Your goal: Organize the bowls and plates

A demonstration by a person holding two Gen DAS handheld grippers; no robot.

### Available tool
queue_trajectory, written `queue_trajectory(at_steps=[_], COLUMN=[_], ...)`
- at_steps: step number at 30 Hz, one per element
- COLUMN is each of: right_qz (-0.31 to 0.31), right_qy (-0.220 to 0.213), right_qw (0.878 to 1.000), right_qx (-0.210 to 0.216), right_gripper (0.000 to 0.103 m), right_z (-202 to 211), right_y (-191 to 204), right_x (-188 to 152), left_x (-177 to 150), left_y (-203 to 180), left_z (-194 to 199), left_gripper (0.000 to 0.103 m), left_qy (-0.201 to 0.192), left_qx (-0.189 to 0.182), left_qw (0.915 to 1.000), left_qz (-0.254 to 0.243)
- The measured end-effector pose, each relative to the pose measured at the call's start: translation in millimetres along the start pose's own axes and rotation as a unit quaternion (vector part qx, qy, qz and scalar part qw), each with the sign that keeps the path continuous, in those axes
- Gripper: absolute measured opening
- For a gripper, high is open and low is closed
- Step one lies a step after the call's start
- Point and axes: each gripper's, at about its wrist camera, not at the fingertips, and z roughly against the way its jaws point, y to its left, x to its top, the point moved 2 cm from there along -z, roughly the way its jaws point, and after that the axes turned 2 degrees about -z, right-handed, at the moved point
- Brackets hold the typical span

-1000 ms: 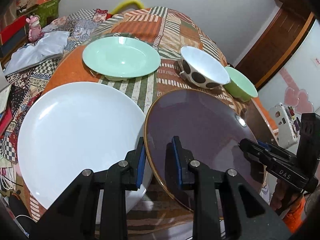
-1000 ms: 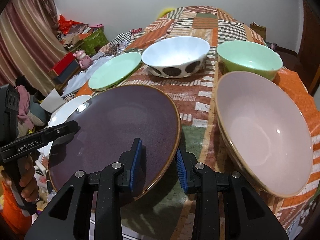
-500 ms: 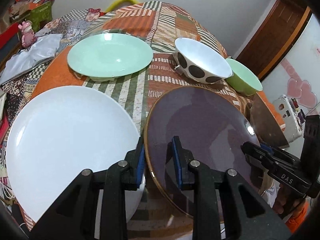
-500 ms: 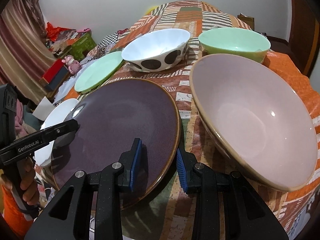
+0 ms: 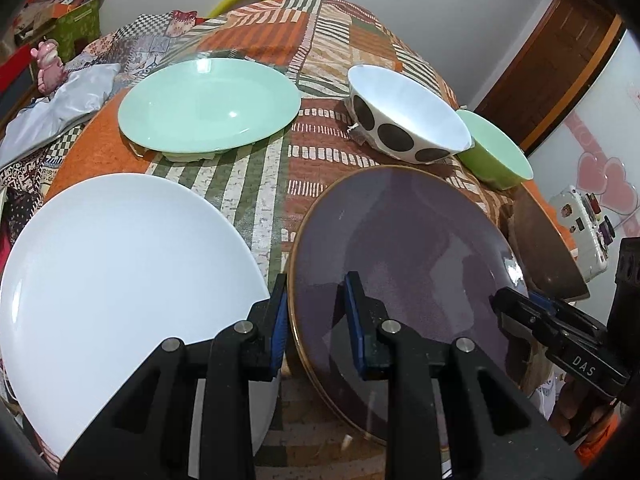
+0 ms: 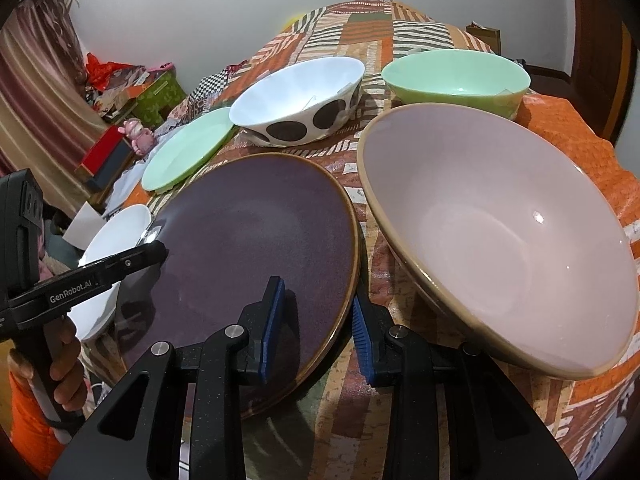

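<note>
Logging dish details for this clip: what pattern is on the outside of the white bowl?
Large dark brown polka dots on the white bowl, showing best in the right wrist view.

Plate (image 5: 400, 248) between plate (image 5: 120, 260) and bowl (image 6: 500, 232)

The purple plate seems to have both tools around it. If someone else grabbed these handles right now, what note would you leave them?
Left gripper: open, jaws straddling the purple plate at its left rim, not clamped.
Right gripper: open, straddling the same plate's right rim.
On the patterned cloth: white plate to the left, mint plate behind it, spotted bowl, green bowl, big pink bowl to the right.
Done: nothing stacked yet.
Left: probably clamp the purple plate, then stack plates together and nest bowls.
</note>
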Motion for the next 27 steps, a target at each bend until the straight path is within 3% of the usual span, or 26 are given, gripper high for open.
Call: queue_trajectory(at_steps=[8,14,21,25,27], right_qz=[0.006,0.03,0.057,0.077,0.088], right_qy=[0.006,-0.01,-0.028,-0.036,-0.039], right_qw=[1.0,0.999,0.998,0.996,0.995], right_qx=[-0.005,-0.026,-0.013,-0.002,0.005], right_gripper=[0.029,0.032,0.033,0.033,0.033], right_z=[5,20,35,37,37], right_y=[0,6,21,36,45], right_x=[0,-2,0,4,7], left_x=[-4,-4,-7,-10,-11], left_y=[-4,-16,-20,-13,-8], left_z=[5,38,73,90,99], left_gripper=[0.025,0.029,0.034,0.051,0.054], left_qy=[0.007,-0.036,-0.077,-0.098,-0.111], left_qx=[0.009,0.014,0.033,0.046,0.057], left_qw=[0.9999,0.999,0.996,0.9938,0.9919], left_qz=[-0.002,-0.023,-0.03,-0.022,-0.019])
